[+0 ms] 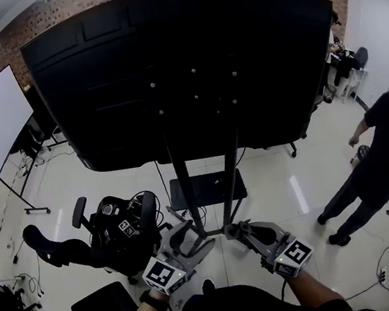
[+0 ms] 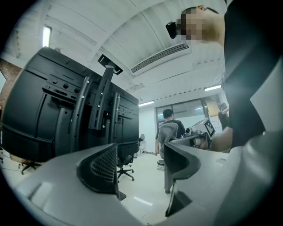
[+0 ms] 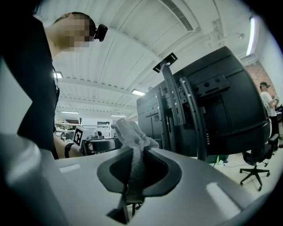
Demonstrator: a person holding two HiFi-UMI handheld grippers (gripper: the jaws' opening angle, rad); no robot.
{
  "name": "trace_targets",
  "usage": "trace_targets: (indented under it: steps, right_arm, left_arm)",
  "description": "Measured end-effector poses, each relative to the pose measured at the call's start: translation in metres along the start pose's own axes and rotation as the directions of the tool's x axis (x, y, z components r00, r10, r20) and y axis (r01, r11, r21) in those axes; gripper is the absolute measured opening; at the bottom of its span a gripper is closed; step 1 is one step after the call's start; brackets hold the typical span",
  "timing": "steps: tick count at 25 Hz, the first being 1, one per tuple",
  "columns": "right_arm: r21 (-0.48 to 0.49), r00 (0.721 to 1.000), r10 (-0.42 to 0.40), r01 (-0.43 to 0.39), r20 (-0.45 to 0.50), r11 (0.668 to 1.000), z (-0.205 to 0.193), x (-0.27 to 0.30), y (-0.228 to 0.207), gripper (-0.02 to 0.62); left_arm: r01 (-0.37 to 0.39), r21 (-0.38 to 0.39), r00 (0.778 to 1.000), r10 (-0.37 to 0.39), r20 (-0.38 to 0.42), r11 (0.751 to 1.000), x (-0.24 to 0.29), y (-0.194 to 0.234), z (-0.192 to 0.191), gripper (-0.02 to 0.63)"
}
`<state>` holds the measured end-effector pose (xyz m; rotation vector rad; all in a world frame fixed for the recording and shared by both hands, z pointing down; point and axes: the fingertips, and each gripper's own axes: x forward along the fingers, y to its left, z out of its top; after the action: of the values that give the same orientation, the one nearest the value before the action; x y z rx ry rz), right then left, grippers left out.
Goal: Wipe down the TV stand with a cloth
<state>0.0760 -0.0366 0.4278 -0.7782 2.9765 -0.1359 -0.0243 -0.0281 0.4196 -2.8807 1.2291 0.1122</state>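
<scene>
TV stand rises from the floor straight ahead of the person. Its two dark uprights run vertically up the back of the big black TV, with a small shelf low between them. Both tools are held low and close to the body, near the foot of the uprights.

The right tongs are clamped on a pale, nubbly cloth, whose free end stands in a bunch above the jaws. The left tongs stand apart with nothing between them.

Wiping looks not yet begun, since the cloth appears clear of every part of the stand. In the right gripper view the posts lie to the right of the line of the jaws and run up and away, so the cloth would likely need swinging right and forward to meet the nearer post. The right hand carries the cloth and sits closest to that post. Strokes would best follow the posts' long axis, up and down.
</scene>
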Motion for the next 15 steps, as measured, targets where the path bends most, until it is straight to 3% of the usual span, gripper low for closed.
trace_targets:
  steps: [4,7,15]
  right_arm:
    - [-0.013,0.999,-0.038,0.038,0.005,0.999,0.003,0.043,-0.013,0.034]
    - [-0.015,0.998,-0.037,0.038,0.06,0.999,0.021,0.071,-0.013,0.034]
    - [-0.121,0.999,-0.024,0.028,0.037,0.992,0.054,0.105,-0.03,0.034]
  left_arm:
    - [0.04,-0.004,0.999,-0.04,0.007,0.999,0.001,0.042,0.001,0.351]
    - [0.065,0.007,0.998,-0.065,0.009,0.998,0.004,0.067,0.01,0.351]
    - [0.114,0.062,0.992,-0.117,0.05,0.992,0.02,0.099,0.036,0.351]
